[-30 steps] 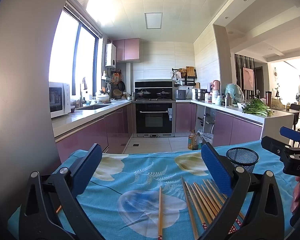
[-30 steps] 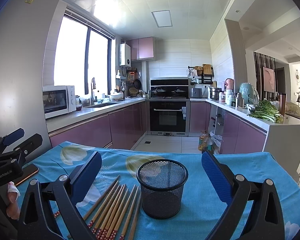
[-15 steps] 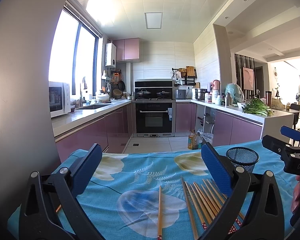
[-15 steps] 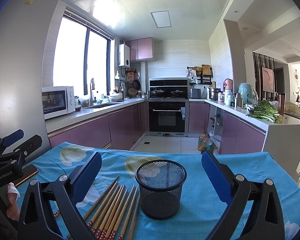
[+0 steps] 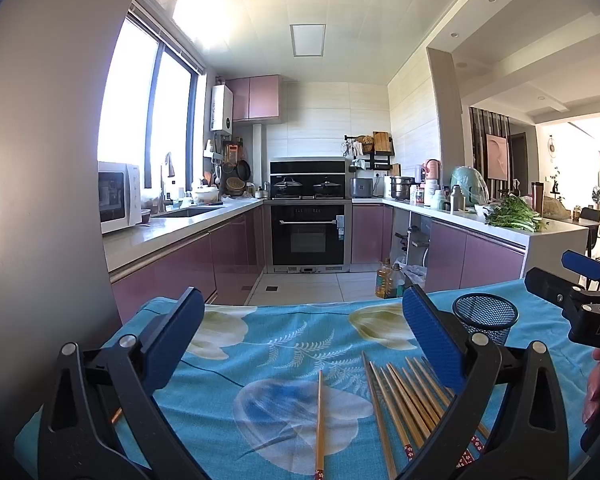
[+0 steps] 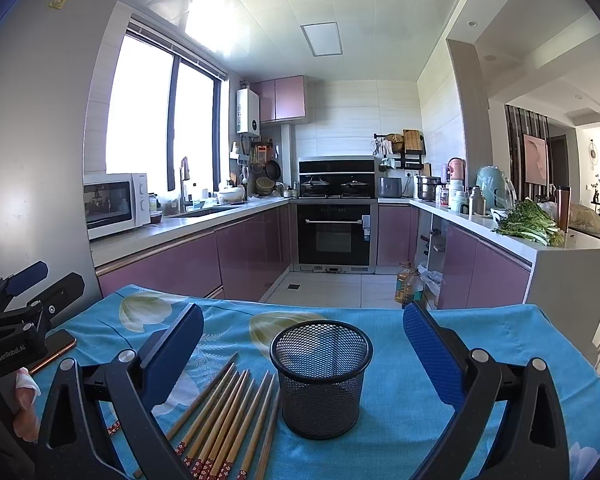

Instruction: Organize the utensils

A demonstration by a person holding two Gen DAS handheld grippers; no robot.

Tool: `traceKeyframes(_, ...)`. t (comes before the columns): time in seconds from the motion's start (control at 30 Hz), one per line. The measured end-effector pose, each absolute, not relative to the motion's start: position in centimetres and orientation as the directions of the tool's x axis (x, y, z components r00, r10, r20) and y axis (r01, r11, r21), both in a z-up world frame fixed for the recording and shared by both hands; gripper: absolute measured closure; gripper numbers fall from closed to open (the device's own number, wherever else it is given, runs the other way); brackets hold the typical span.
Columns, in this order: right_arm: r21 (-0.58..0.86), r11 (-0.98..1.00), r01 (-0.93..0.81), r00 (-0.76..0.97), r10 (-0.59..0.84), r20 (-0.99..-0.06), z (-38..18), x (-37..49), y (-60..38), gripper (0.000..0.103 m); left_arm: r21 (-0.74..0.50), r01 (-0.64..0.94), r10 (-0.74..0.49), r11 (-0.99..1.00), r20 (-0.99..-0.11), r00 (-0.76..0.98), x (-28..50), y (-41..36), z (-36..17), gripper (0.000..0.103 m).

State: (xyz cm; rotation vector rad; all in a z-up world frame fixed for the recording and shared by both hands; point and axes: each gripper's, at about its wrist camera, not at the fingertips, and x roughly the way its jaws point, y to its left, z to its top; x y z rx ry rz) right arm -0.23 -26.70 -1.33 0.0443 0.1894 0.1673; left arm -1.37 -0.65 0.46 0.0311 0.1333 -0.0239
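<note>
Chopsticks (image 6: 224,420) lie fanned on the blue cloth (image 6: 480,324) just left of the mesh cup (image 6: 321,376) — easy reach. Left gripper (image 5: 300,344) and right gripper (image 6: 302,354) both gape wide, holding nothing — probably lining up a first pick.

Home kitchen, seen w/ a living area opening off far right. Shown by: purple cabinets (image 6: 236,256) along left & right walls, built-in oven (image 6: 337,234) at far centre w/ two lidded pots (image 6: 334,183) on the hob above, microwave (image 6: 114,204) & sink (image 6: 204,211) under the window at left, leafy greens (image 6: 528,224) on right counter.
</note>
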Motion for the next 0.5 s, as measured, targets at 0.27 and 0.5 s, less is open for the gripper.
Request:
traceKeyframes(0.27,0.061,0.985,-0.161,0.968,0.170,-0.183,-1.35,-0.26,-26.70,0.006,0.031,0.026,-0.022,0.999,-0.133,0.991,-1.36,-0.68,0.39,0.005)
traceKeyframes(0.5,0.060,0.985,-0.160,0.969,0.168,-0.182,-1.41,-0.23,-26.80,0.006,0.032,0.025,-0.021,0.999,-0.133,0.991,-1.40,-0.77,0.39,0.005)
